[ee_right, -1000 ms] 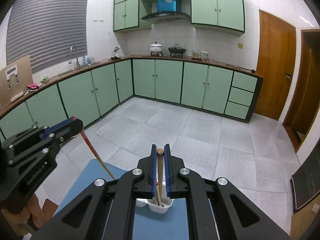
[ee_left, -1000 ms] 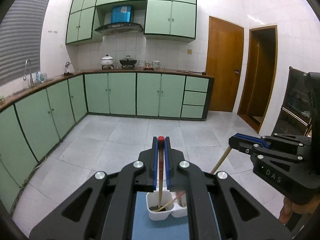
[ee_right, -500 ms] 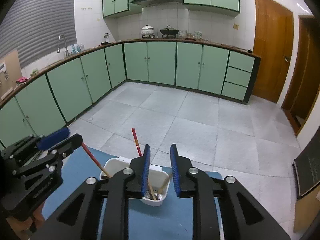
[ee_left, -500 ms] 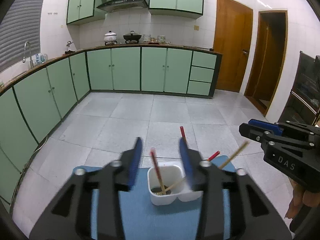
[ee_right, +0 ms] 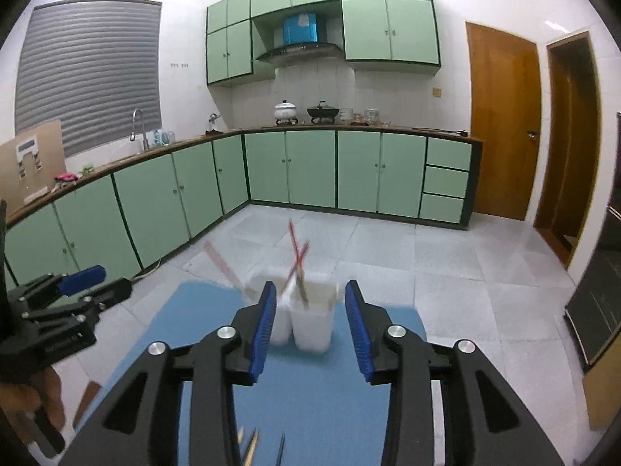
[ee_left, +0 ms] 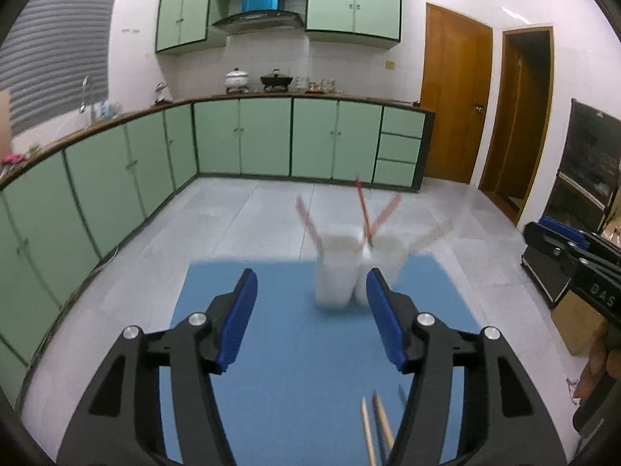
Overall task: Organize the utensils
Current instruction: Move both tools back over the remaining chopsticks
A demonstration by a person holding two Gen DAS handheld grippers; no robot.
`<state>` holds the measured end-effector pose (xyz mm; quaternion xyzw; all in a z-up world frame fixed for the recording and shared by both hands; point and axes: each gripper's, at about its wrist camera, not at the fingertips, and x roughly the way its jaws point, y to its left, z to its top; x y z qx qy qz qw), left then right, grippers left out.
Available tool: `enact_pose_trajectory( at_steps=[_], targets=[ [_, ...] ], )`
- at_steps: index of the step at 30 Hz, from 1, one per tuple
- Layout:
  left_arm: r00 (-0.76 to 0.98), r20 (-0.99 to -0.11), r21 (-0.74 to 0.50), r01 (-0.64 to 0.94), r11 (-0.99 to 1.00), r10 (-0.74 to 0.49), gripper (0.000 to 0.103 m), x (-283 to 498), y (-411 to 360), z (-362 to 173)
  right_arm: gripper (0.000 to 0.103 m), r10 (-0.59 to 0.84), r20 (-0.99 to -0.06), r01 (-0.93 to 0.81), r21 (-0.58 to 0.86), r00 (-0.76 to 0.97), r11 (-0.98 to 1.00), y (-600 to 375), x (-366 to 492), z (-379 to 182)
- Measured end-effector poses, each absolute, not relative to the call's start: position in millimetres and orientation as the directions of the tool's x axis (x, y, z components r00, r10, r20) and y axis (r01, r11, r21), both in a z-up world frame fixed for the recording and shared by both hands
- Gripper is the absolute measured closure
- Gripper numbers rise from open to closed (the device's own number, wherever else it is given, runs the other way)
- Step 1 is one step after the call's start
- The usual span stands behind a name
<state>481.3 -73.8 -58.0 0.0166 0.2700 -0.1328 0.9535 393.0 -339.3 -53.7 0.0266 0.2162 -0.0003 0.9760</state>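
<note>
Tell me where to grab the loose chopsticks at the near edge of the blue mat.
Judging by pose: the loose chopsticks lie flat on the blue mat, pointing toward the white holder. Come from above with the left gripper, fingers straddling mid-shaft crosswise. Blur hides their near ends.

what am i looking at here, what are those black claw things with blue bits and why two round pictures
Each round picture comes from a fisheye camera on a hand-held gripper, looking out along its two blue-padded fingers. One view shows the left gripper, the other the right gripper; each also glimpses the other at its edge. A person carries them; no robot arm. Both are opening and hold nothing. Ahead, on a blue mat, stands a white two-cup utensil holder with blurred chopsticks sticking out. More chopsticks lie near the mat's front edge.
</note>
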Motion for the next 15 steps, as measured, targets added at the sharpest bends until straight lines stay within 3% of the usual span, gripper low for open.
enact_pose_trajectory(
  at_steps=[7,15],
  targets=[
    [0.779,-0.585,-0.075,0.227,0.971,-0.227,0.043,362,-44,-150,0.063,-0.014,-0.437,0.043,0.057,0.899,0.997,-309,267,-148],
    [0.743,-0.625,-0.068,0.252,0.965,-0.238,0.043,278,-46,-220,0.064,0.049,-0.530,0.007,0.102,0.846,0.995,-273,203,-232]
  ],
)
